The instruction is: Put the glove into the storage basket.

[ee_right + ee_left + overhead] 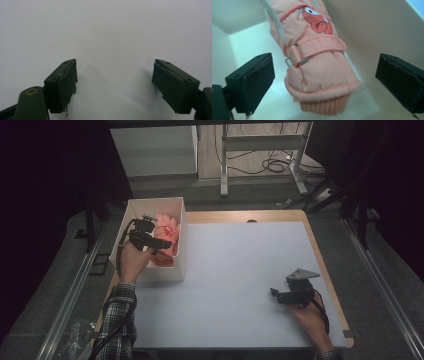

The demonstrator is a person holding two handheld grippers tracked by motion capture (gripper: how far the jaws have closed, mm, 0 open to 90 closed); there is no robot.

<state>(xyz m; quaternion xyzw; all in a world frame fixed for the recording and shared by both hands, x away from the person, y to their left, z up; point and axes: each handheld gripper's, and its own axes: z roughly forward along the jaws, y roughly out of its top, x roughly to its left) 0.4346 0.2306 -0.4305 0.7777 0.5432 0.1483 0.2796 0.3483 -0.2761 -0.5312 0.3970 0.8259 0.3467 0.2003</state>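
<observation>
The bench [320, 251] has a wooden top with a pale blue-grey mat [240, 280] covering most of its surface. Grey carpet floor [380, 285] surrounds it. Metal rails [67, 292] run along the floor on both sides. Beyond the bench stands a white cabinet [152, 151] and a grey metal frame [260, 145]. Black cables [272, 165] lie coiled on the floor beneath the frame. Dark curtains [50, 170] close off both sides. Lighting is dim.

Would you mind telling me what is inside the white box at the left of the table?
The white box holds a pink glove, cuff toward the open left gripper. What lies under the glove is covered.
</observation>
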